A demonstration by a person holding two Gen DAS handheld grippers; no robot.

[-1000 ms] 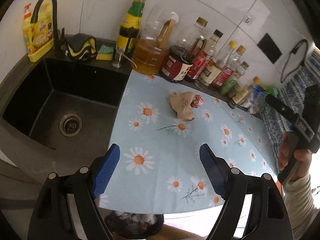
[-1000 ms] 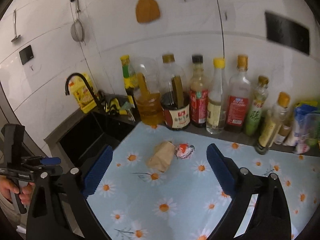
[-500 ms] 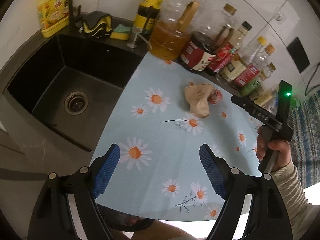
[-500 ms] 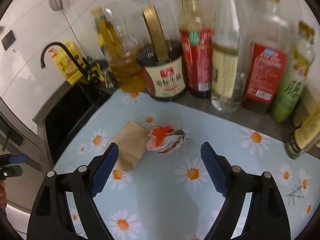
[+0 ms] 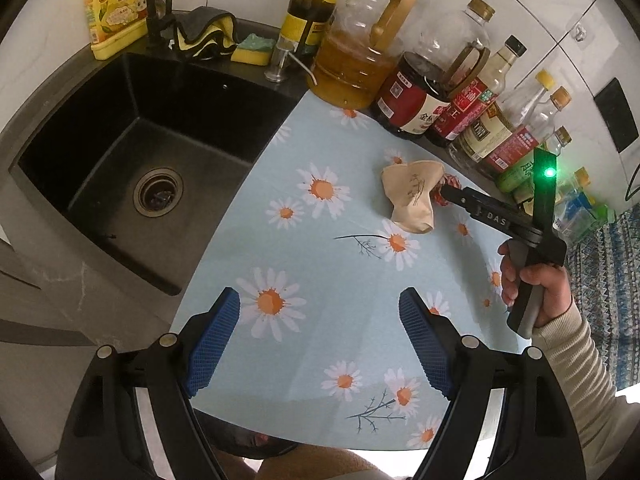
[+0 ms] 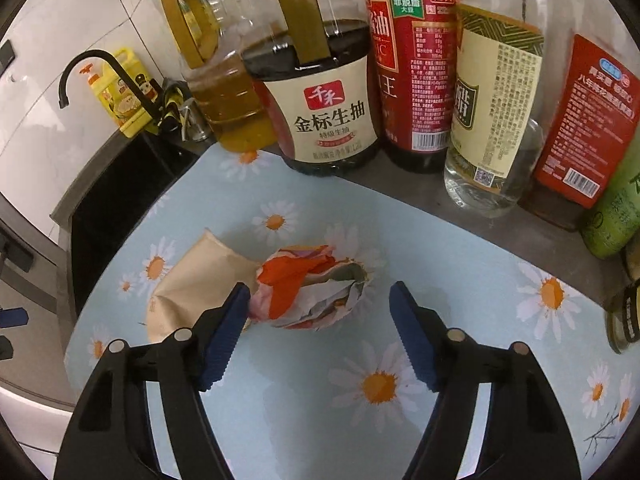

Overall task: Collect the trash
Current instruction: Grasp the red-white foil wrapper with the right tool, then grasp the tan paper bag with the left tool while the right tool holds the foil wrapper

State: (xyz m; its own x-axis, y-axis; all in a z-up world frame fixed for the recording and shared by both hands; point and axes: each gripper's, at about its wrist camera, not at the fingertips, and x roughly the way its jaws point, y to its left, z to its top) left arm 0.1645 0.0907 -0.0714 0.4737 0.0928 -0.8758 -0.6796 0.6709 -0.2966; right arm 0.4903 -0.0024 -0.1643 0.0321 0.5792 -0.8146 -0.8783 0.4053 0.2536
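Tabletop [image 5: 340,280]: covered by a pale blue daisy-print cloth, bordered on the left by a black sink [image 5: 132,168] and along the rear edge by a row of bottles [image 6: 420,80] standing against the tiled wall. Yellow detergent bottle [image 5: 114,8], black faucet [image 6: 100,76], folded dark cloth [image 5: 204,32] and sponge [image 5: 252,48] located at the rear rim of the sink.

Left tongs [image 5: 320,344]: held above the front edge of the tabletop, blue pads wide apart, nothing between them, well apart from the trash.

Right tongs [image 6: 320,336]: held by a hand [image 5: 532,284] in a ribbed cream sleeve, lowered to the tabletop near its rear edge, pads spread apart on either side of the crumpled red-and-white wrapper [image 6: 316,292]. Left pad just beside the wrapper's left side; contact could not be confirmed. Right pad clear of the wrapper. Green indicator lit on the right tool, as seen in the left wrist view.

Trash: crumpled brown paper bag [image 6: 192,292] lying on the cloth near the rear edge, in front of the bottles. Wrapper lying directly to the bag's right, touching it.
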